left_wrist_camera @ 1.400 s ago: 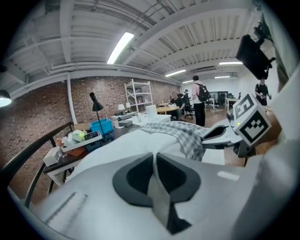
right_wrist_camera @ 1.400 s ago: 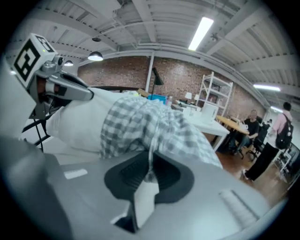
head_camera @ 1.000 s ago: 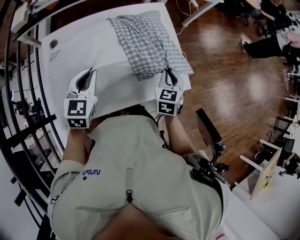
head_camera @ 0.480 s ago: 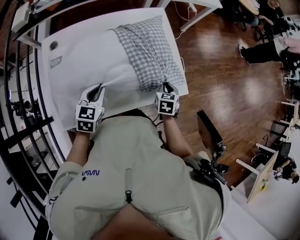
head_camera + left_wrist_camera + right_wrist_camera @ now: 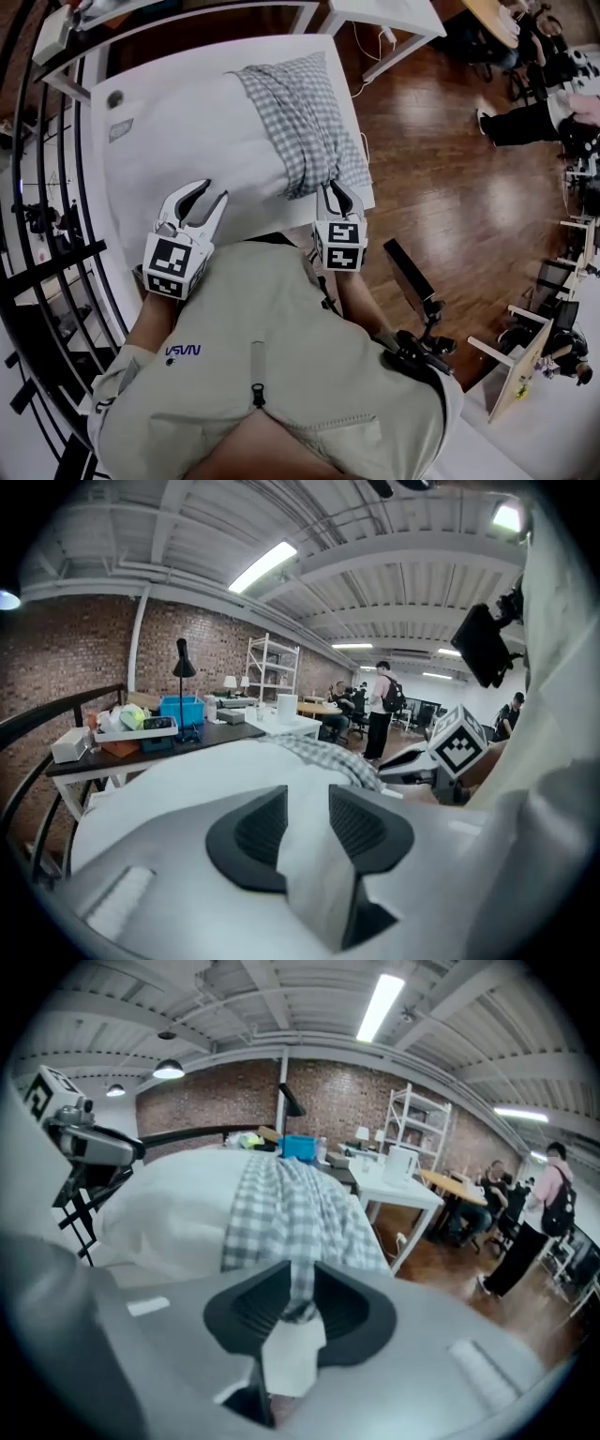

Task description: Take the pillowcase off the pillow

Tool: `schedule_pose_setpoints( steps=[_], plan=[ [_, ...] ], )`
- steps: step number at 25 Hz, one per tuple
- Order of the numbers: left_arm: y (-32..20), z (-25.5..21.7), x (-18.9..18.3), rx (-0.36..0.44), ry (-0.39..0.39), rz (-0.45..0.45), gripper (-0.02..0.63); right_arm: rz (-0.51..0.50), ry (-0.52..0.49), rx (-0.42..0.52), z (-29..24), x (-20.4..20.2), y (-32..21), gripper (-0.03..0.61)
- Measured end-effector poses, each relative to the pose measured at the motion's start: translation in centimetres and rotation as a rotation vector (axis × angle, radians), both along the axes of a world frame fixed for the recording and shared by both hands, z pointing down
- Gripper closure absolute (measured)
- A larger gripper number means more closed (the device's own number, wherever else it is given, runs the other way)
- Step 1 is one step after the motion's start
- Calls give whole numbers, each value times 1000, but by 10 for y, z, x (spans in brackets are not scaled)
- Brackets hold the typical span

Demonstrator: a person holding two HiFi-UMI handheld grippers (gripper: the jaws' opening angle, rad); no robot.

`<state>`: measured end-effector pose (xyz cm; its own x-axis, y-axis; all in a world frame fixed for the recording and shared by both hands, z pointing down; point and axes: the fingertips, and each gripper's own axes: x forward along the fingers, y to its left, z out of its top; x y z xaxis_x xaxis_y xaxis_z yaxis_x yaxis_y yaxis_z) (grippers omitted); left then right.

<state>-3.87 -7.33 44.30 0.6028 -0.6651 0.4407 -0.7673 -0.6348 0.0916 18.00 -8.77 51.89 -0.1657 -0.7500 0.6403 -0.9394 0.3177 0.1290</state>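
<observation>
A white pillow (image 5: 187, 131) lies on the white table (image 5: 108, 178), with the grey checked pillowcase (image 5: 298, 112) bunched over its right end. My left gripper (image 5: 212, 189) hovers at the pillow's near edge. Its jaws have just been opening and stand open, with only the pillow (image 5: 187, 780) showing beyond them in the left gripper view (image 5: 307, 808). My right gripper (image 5: 332, 187) is at the pillowcase's near corner. Its jaws have just been opening too, and a strip of checked cloth (image 5: 281, 1204) still lies between the pads (image 5: 302, 1288).
A black railing (image 5: 56, 234) runs along the table's left side. Wooden floor (image 5: 441, 159) lies to the right, with more white tables (image 5: 384, 14) beyond. A black stand (image 5: 412, 281) sits by my right side. A small round object (image 5: 115, 97) rests at the table's far left.
The left gripper has let go of the pinched pillow edge, spread its jaws and drawn back to the left. The right gripper's jaws have parted slightly around the checked cloth.
</observation>
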Motion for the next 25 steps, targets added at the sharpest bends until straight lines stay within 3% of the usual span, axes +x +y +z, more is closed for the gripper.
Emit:
schedule_pose_setpoints(
  steps=[3,9,14,19,25],
  plan=[
    [-17,-20,0,64,15,-25,462,-62,-42,88,-35,-19,-13,499],
    [-71,-40,-5,182,-56,-69,403,-195,-85,229,-81,-66,-74,498],
    [-125,-37,-12,176,-91,-124,369,-264,-75,291,-110,-92,-146,459],
    [-176,-20,-15,130,-114,-177,362,-300,-83,214,-105,-107,-206,446],
    [-203,28,-7,-39,-235,-125,337,-355,-56,52,-67,-138,-242,390]
  ],
)
